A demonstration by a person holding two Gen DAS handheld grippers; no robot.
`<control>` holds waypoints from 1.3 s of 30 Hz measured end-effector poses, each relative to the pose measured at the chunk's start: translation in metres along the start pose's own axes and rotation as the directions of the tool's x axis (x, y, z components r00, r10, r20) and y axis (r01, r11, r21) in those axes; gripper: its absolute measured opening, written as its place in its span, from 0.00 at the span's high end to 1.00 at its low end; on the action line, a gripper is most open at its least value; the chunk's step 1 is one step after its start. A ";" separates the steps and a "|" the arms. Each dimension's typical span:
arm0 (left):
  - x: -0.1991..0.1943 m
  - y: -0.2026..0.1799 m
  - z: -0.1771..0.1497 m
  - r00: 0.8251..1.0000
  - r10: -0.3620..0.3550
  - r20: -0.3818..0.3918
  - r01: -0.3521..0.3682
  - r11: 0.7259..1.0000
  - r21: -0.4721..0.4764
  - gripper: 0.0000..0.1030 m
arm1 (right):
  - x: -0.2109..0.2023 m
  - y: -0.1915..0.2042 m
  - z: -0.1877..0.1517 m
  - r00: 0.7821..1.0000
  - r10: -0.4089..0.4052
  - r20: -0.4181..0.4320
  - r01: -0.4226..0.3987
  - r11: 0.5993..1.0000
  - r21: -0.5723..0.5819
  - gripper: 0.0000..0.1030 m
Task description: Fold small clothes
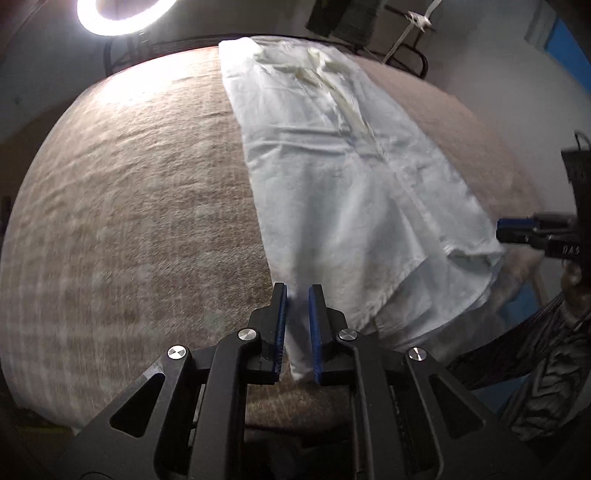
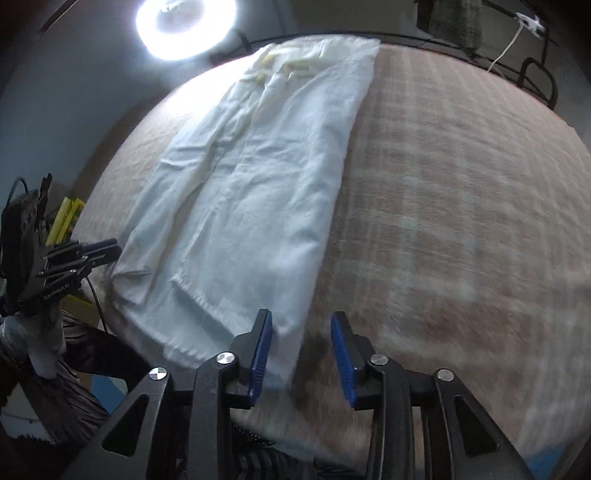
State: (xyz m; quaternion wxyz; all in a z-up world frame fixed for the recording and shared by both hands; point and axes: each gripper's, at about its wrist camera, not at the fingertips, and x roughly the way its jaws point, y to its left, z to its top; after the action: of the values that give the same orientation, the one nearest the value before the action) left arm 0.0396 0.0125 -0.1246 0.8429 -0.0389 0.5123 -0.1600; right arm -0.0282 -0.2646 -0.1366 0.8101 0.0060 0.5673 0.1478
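Note:
A pair of white trousers (image 1: 343, 166) lies lengthwise on the brown checked cloth (image 1: 129, 206), waistband at the far end, one leg folded onto the other. My left gripper (image 1: 297, 291) has a near hem corner between its blue pads, jaws narrowly apart around the fabric. In the right wrist view the trousers (image 2: 258, 177) run from the far edge to my right gripper (image 2: 301, 321), which is open, with the hem corner lying beside its left pad. The left gripper also shows there (image 2: 99, 251), and the right gripper shows in the left wrist view (image 1: 517, 229).
A ring light (image 2: 184, 26) shines at the far edge of the table. A black metal rail (image 2: 532, 70) runs behind the far edge. A yellow frame (image 2: 66, 218) stands off the table's left side. Striped sleeves of the person's arms show at the near edge.

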 end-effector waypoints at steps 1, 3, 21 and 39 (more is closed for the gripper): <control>-0.005 0.006 0.003 1.000 -0.020 0.011 0.020 0.999 -0.047 0.73 | -0.007 -0.003 -0.001 1.000 0.006 0.019 -0.006 1.000 0.016 0.57; -0.009 0.020 0.007 0.999 -0.047 0.026 0.050 0.988 -0.143 0.47 | -0.012 -0.015 0.002 0.999 0.024 0.041 -0.027 0.997 0.070 0.46; 0.032 0.052 -0.006 0.889 -0.444 -0.112 0.344 0.809 -0.476 0.90 | 0.040 -0.045 -0.001 0.895 0.446 -0.029 -0.409 0.844 0.347 0.73; 0.001 0.035 0.078 0.903 -0.428 0.031 0.410 0.839 -0.358 0.97 | 0.012 -0.033 0.049 0.870 0.465 0.163 -0.488 0.764 0.422 0.95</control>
State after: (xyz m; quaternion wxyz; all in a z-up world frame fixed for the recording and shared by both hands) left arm 0.1160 0.0372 -0.0969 0.7529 -0.2979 0.5329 -0.2457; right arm 0.0286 -0.2856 -0.1356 0.7355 0.3405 0.5456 0.2130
